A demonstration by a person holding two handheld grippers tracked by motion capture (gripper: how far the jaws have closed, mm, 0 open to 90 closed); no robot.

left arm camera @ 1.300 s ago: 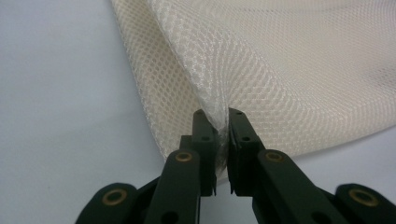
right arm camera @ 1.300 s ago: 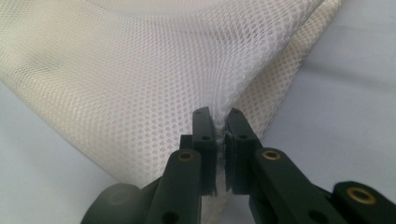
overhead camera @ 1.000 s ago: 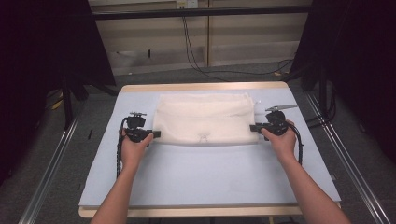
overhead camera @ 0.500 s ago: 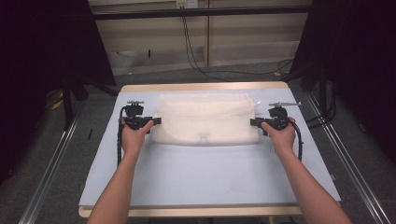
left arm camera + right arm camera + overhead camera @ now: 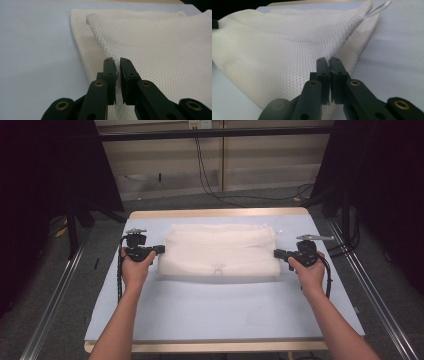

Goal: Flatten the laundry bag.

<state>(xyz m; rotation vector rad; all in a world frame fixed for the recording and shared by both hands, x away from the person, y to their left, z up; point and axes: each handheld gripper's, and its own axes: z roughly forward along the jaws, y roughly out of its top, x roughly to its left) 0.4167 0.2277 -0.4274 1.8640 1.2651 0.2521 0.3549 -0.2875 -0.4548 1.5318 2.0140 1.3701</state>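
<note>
White mesh cloth [image 5: 220, 251] is lying folded across the far half of the table [image 5: 210, 305], w/ a doubled layer showing at both ends. Left gripper [image 5: 159, 249] is pinching the cloth's left edge, jaws nearly together w/ mesh between them; right gripper [image 5: 276, 254] is doing the same at the cloth's right edge. Looks like one fold is done & both ends are being held, prob. for another fold or a lift. Table in front of the cloth is bare, so there's room to bring it forward.
</note>
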